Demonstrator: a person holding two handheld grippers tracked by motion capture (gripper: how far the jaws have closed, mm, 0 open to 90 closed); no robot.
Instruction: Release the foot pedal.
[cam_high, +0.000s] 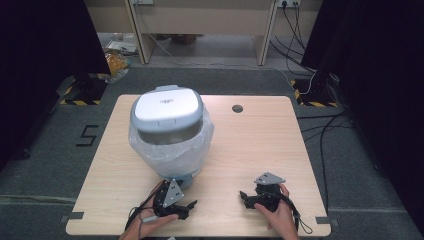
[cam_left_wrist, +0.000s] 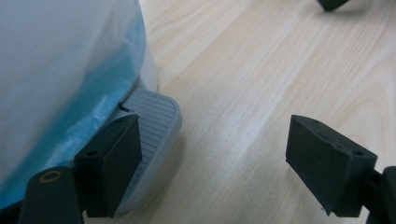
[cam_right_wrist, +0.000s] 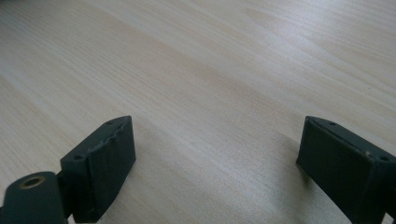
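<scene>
A grey pedal bin (cam_high: 167, 112) with a closed lid stands on the wooden table (cam_high: 250, 150), a translucent bag (cam_high: 170, 150) hanging over its rim. Its ribbed grey foot pedal (cam_left_wrist: 156, 119) juts out at the base toward me. My left gripper (cam_high: 186, 207) rests on the table just in front of the bin, held by a hand; its jaws stand open with nothing between them, the left one right beside the pedal. My right gripper (cam_high: 245, 196) lies at the front right, jaws open over bare wood (cam_right_wrist: 210, 93), and it holds nothing.
The table has a round cable hole (cam_high: 237, 108) at the back. Beyond it stand a wooden desk frame (cam_high: 200, 30) and loose cables (cam_high: 320, 90) on the grey floor. Black curtains (cam_high: 45, 60) flank both sides.
</scene>
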